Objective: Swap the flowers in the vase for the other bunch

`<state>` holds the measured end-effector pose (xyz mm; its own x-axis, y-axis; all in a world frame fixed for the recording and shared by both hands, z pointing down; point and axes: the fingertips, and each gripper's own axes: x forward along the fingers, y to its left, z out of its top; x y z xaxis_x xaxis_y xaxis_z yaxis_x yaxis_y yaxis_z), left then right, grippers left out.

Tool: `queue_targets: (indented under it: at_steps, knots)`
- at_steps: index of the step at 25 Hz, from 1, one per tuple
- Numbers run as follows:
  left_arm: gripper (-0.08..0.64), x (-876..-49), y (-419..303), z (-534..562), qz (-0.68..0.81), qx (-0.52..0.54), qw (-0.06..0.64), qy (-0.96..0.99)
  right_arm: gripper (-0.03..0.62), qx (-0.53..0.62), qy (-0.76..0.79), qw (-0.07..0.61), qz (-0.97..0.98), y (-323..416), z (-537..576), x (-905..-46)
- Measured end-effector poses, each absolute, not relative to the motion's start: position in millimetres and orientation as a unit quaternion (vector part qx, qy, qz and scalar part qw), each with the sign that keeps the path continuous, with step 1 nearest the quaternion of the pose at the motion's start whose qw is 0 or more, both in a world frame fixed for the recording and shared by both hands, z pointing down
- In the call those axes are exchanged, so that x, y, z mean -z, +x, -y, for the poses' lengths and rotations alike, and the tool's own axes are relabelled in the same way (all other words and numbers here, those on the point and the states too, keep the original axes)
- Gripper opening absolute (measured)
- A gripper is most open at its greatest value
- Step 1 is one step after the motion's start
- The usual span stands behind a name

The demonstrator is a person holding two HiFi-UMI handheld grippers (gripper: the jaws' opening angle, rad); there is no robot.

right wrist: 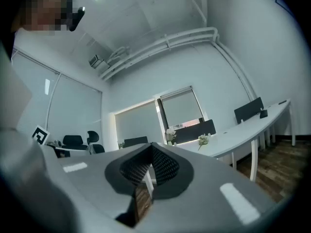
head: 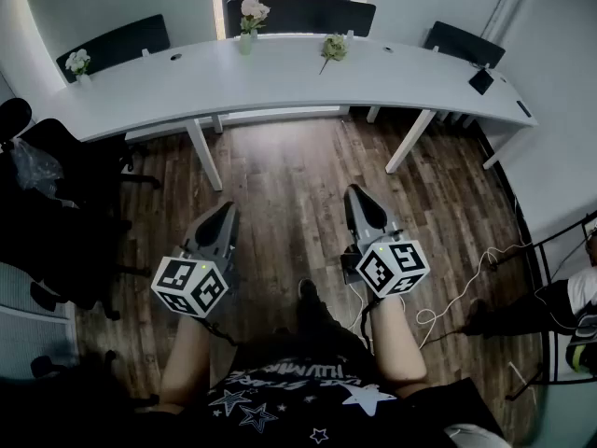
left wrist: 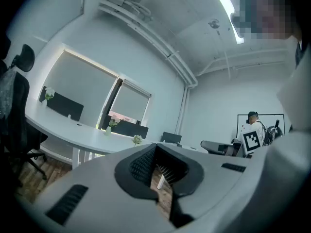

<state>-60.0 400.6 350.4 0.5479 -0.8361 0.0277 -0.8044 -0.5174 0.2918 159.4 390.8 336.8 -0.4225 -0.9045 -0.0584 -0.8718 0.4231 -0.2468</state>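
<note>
A small vase (head: 245, 43) with pale pink and white flowers (head: 253, 10) stands at the far edge of the long white desk (head: 187, 87). The other bunch (head: 333, 48), greenish white, lies on the desk to its right. Both grippers hover over the wood floor, well short of the desk. My left gripper (head: 227, 210) and right gripper (head: 355, 194) are shut with nothing in them. In the left gripper view the vase flowers (left wrist: 113, 123) and the loose bunch (left wrist: 137, 140) show beyond the shut left gripper (left wrist: 156, 152). The right gripper view shows the flowers (right wrist: 170, 134) and bunch (right wrist: 203, 140) past the shut right gripper (right wrist: 151, 149).
Black office chairs (head: 56, 185) stand at the left. A second small flower pot (head: 78, 62) sits on the desk's left end and a dark tablet (head: 481, 80) on its right end. White cables (head: 457, 292) trail on the floor at the right. A person (left wrist: 253, 125) stands far off.
</note>
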Motion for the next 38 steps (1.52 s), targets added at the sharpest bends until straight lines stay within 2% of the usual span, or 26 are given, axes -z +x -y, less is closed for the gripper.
queue_targets:
  at_steps: [13, 21, 29, 38]
  knots:
    - [0.008, -364.3, -62.1, -387.3, 0.465, 0.031, 0.138, 0.874, 0.002, 0.086, -0.519, 0.058, -0.848, 134.9, -379.9, -353.7]
    - [0.008, -376.7, -73.5, -389.9, 0.438, 0.019, 0.155, 0.885, 0.002, 0.097, -0.516, 0.072, -0.848, 123.8, -385.0, -356.2]
    - [0.008, -352.3, -86.1, -359.3, 0.451, -0.014, 0.084, 0.888, 0.002, 0.091, -0.515, 0.068, -0.849, 117.2, -380.4, -347.8]
    - [0.008, -339.9, -84.9, -369.0, 0.489, 0.008, 0.048, 0.871, 0.002, 0.096, -0.523, 0.063, -0.845, 128.8, -373.9, -357.3]
